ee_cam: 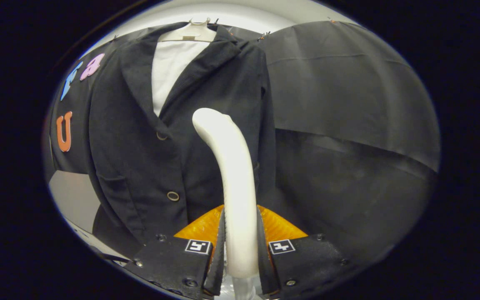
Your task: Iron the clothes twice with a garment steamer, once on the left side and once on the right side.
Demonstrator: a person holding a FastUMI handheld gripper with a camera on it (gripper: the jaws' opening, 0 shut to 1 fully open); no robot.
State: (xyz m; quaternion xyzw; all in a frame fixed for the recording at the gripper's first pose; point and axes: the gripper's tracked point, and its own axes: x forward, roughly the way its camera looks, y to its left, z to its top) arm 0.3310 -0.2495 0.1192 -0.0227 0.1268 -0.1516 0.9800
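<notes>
Steamer point(233, 175), white, curved handle, pinched between both gripper point(241, 250) fingers, standing up ahead of them w/ head bent toward jacket point(181, 137). Head close in front of jacket's right half as seen from gripper, roughly level w/ upper button point(161, 136); touching cloth or just off it: can't tell. No steam visible.

Jacket dark, hanging on pale hanger point(190, 31) against booth wall, lapels open over white shirt point(171, 68). Lower button point(173, 196) left of steamer shaft. Pocket flap on jacket's far left side, nothing seen in it. No containers in sight, so nothing to report there.

Progress, judged only from position: looks like mid-pass on one side, prob. the side right of button line. Which pass (1st or 2nd) can't be told; fabric gives no sign of what's been steamed. At least rest of this stroke left, poss. whole other side too.

Beyond jacket: black drape point(348, 104) to the right, pale floor patch point(73, 200) lower left.
</notes>
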